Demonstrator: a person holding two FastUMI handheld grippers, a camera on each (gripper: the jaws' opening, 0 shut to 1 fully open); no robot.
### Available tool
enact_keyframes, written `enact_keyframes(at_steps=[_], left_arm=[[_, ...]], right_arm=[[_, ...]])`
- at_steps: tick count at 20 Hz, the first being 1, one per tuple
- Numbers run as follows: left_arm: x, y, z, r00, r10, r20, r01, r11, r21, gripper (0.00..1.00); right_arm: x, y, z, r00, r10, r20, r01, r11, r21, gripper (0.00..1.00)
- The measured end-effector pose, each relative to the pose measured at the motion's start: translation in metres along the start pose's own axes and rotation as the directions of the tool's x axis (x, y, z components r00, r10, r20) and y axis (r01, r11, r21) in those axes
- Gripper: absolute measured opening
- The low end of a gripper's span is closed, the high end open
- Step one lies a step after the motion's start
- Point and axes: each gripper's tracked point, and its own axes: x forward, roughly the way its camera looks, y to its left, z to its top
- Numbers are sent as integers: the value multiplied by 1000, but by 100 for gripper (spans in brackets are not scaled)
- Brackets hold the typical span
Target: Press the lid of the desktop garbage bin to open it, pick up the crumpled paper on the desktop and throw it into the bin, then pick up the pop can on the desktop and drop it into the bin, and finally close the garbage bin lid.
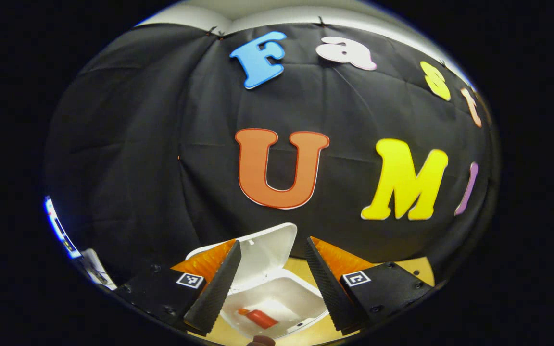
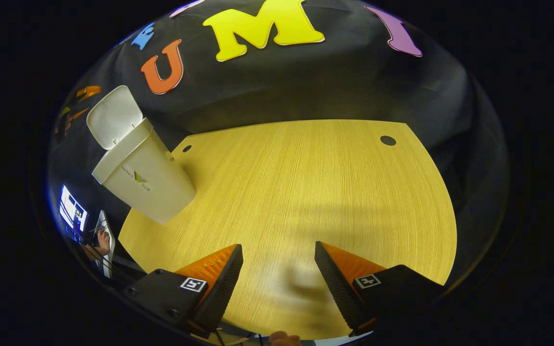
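Bins: one bin, lid up.
Cans: one can lying flat inside the bin.
Left gripper: spread, empty, above the bin.
Right gripper: spread, empty, right of the bin.

The bin was white, and its lid was white too. Inside the bin lay a red-orange can. The desk was yellow wood with thin lines. The far wall was black cloth.
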Motion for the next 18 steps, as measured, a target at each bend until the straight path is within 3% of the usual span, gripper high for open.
enact_keyframes(at_steps=[3, 5, 15, 17, 18], left_arm=[[19, 21, 17, 996, 81, 43, -85, 991, 104, 89], [31, 23, 18, 996, 89, 30, -92, 988, 127, 90], [58, 29, -24, 991, 107, -83, -106, 994, 10, 91], [53, 27, -27, 991, 116, -70, -114, 993, 43, 91], [49, 23, -29, 991, 114, -69, -111, 993, 46, 91]], right_arm=[[3, 2, 2, 1000, -6, 1, 6, 1000, 2, 95], [4, 3, 3, 1000, -7, 4, 7, 1000, 8, 95], [-1, -6, -7, 999, -36, -9, 36, 999, 20, 95], [-3, -7, -11, 999, -32, -12, 32, 999, 22, 95], [-4, -8, -14, 1000, -27, -15, 28, 999, 20, 90]])
